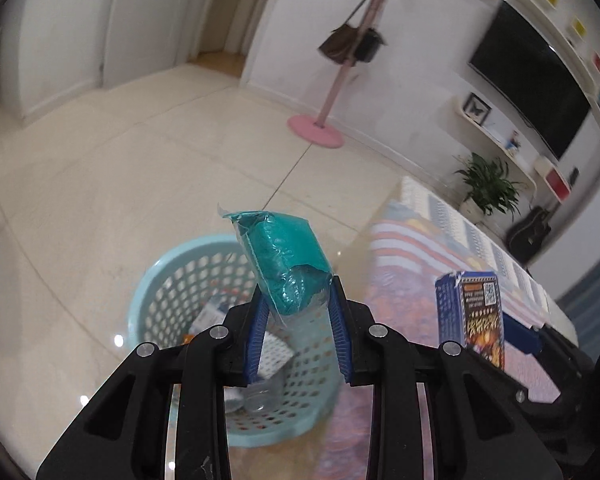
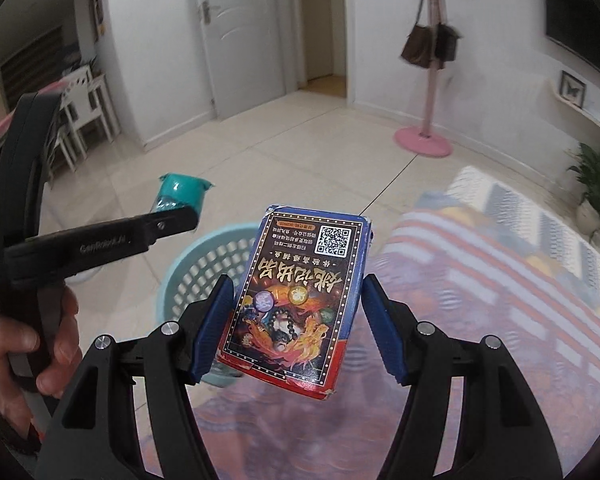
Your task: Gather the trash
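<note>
My left gripper is shut on a teal plastic packet, held above a light blue perforated basket on the floor. Inside the basket lie a clear bottle and some paper scraps. My right gripper is shut on a blue printed box with a QR code, above the basket and the edge of a glass table. In the right wrist view the left gripper with the teal packet shows at left, with a hand on its handle. In the left wrist view the blue box shows at right.
A glass table over a striped cloth lies at the right. A pink coat stand with bags stands on the tiled floor behind. A potted plant, a wall TV and white chairs line the room's edges.
</note>
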Demonstrator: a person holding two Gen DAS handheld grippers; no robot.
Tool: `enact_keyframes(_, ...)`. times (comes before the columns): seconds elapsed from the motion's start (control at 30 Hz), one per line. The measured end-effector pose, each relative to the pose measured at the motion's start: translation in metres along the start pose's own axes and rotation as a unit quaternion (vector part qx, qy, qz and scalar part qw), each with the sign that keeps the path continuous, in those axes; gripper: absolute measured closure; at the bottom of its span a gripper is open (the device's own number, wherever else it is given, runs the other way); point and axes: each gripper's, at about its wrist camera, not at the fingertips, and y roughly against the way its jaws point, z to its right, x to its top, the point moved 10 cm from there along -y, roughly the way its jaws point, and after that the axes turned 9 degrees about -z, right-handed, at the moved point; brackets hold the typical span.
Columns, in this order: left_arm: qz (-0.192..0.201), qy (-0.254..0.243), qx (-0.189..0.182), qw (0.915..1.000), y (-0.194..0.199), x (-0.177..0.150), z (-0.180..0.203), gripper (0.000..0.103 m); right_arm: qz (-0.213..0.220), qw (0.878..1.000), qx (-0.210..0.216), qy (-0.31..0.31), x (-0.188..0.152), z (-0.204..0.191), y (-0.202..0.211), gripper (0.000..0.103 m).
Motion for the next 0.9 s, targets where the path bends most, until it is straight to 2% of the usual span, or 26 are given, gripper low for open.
enact_keyframes(0.13, -0.040, 0.023, 0.006, 0.9989, -0.023, -0.012, -0.026, 0.075, -0.031, 0.999, 0.011, -0.001, 0.003, -0.020, -0.032, 0.041)
enact_keyframes(0.3, -0.057, 0.038, 0.009, 0.9976, -0.031, -0.020, -0.041, 0.071, -0.067, 0.997, 0.012, -0.025, 0.002, -0.022, -0.068, 0.039)
enact_keyframes(0.33, -0.055, 0.045, 0.012, 0.9974, -0.030, -0.019, -0.046, 0.066, -0.072, 0.997, 0.014, -0.030, 0.002, -0.019, -0.074, 0.039)
enact_keyframes(0.37, -0.050, 0.057, 0.016, 0.9970, -0.028, -0.017, -0.051, 0.048, -0.078, 0.996, 0.019, -0.037, 0.003, -0.018, -0.080, 0.039)
enact_keyframes(0.43, -0.039, 0.066, 0.023, 0.9968, -0.025, -0.014, -0.057, 0.039, -0.090, 0.994, 0.028, -0.052, 0.001, -0.016, -0.087, 0.039)
enact_keyframes(0.7, -0.016, 0.053, 0.032, 0.9980, -0.012, -0.007, -0.055, 0.036, -0.087, 0.992, 0.035, -0.082, -0.014, 0.007, -0.077, 0.035)
enact_keyframes(0.9, 0.037, 0.010, 0.045, 0.9982, 0.027, -0.004, -0.018, 0.024, -0.061, 0.995, 0.017, -0.078, -0.026, 0.024, -0.031, 0.033)
